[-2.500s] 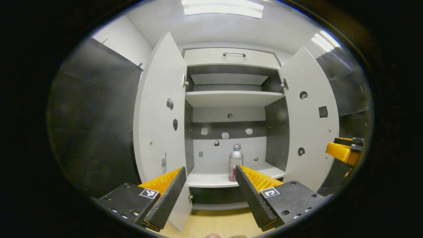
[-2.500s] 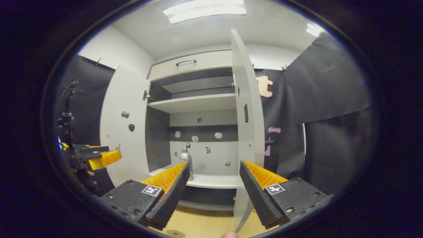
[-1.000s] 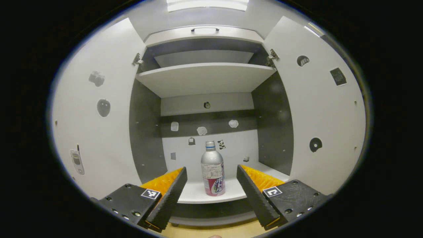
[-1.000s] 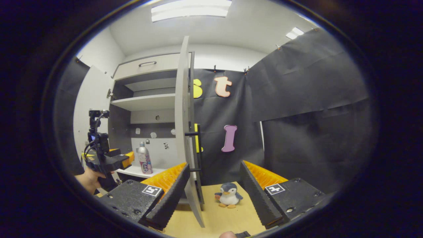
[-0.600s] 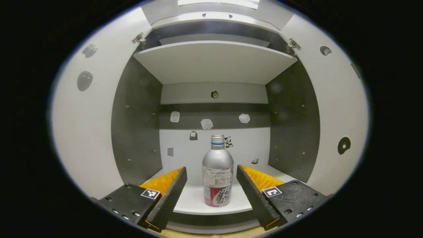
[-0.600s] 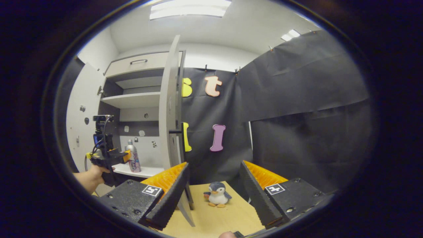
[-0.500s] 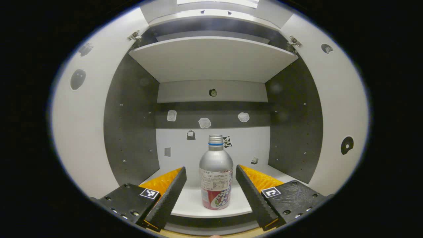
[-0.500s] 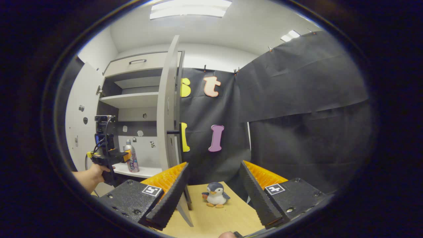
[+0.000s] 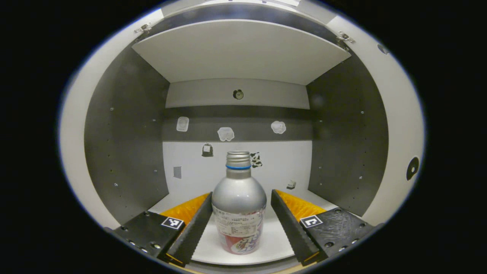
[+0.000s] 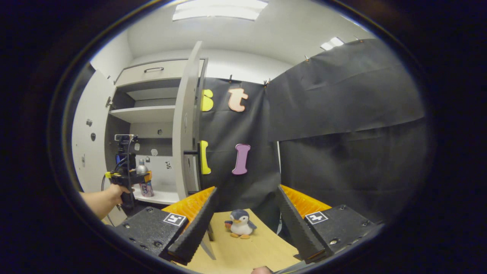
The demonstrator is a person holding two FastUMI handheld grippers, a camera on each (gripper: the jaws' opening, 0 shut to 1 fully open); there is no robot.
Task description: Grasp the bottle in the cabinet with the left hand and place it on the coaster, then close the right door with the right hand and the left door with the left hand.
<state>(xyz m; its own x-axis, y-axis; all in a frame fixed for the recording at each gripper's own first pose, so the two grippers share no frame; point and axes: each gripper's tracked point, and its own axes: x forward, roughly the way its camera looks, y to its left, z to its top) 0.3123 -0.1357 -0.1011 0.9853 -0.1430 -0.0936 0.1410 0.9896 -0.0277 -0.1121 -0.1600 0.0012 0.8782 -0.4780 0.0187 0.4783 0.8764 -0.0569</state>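
In the left gripper view the bottle stands upright on the cabinet's lower shelf, at 12 o'clock between the released left tongs, untouched. The right tongs are released, well apart.

Our left gripper view sits close inside the cabinet facing its bottle; our right gripper view shares both from afar.

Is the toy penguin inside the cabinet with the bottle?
No, the toy penguin stands on the wooden table, outside the cabinet.
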